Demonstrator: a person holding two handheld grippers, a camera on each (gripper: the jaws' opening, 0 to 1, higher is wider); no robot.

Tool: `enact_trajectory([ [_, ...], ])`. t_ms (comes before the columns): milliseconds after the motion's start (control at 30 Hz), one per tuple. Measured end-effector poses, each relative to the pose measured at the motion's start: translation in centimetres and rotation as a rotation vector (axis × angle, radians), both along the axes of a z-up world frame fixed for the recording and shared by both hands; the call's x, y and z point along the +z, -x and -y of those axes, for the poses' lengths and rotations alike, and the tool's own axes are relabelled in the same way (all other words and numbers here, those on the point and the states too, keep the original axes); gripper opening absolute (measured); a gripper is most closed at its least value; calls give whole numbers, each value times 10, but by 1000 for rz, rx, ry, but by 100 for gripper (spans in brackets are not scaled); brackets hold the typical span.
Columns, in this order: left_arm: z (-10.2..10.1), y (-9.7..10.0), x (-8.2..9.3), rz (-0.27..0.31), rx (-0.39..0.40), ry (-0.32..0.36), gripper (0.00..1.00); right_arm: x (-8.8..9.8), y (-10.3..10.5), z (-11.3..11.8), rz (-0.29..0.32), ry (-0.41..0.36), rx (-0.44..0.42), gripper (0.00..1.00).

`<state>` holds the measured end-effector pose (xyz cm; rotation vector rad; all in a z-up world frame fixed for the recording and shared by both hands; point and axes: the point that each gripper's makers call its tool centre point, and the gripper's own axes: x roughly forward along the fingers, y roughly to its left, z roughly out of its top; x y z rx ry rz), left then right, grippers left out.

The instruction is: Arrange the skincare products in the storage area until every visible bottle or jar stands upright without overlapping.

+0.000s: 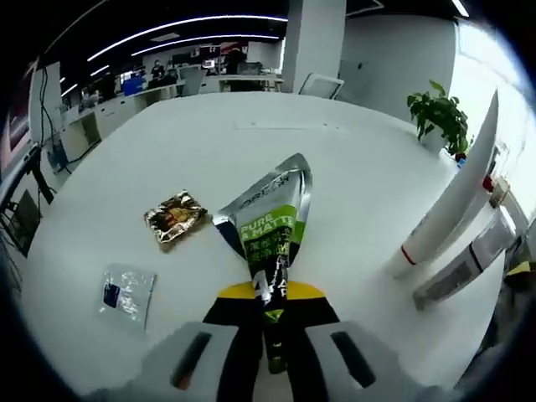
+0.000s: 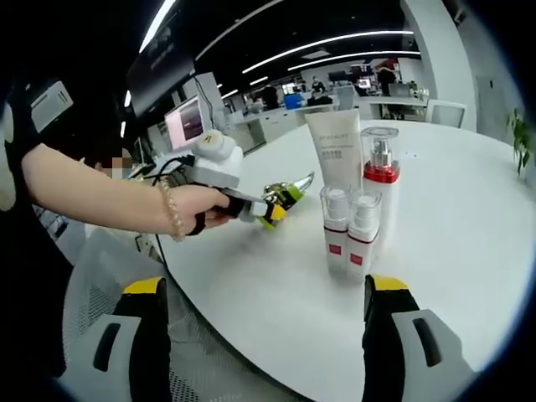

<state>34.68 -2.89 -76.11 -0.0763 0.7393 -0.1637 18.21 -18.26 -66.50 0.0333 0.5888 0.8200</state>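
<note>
Office w/ round white table [image 1: 251, 159]: left gripper [image 1: 272, 322] jaws clamp green sachet's [image 1: 272, 230] lower end, hiding it. Gold packet [image 1: 174, 216] at 9 o'clock. Right gripper [image 2: 264, 335] jaws apart; bottles [image 2: 350, 226] upright at 12, tube [image 2: 333, 151] partly hidden behind.

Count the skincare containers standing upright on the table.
4 in the right gripper view: a tall white tube, a red-banded pump bottle beside it, and two small clear-capped bottles in front. Others may be hidden behind. The green tube sits in the left gripper.
</note>
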Motion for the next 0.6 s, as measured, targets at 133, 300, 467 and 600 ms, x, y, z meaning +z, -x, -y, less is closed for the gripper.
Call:
enact_trajectory([
  [133,-2,10,10,17,-12,14,1,1,0,-1,7,-2,7,96],
  [300,1,13,20,41,-49,49,1,2,1,-4,10,-12,18,96],
  [467,2,30,35,80,-77,80,1,4,4,-7,14,-9,37,95],
  [600,1,34,45,107,-86,79,1,4,5,-8,18,-7,47,95],
])
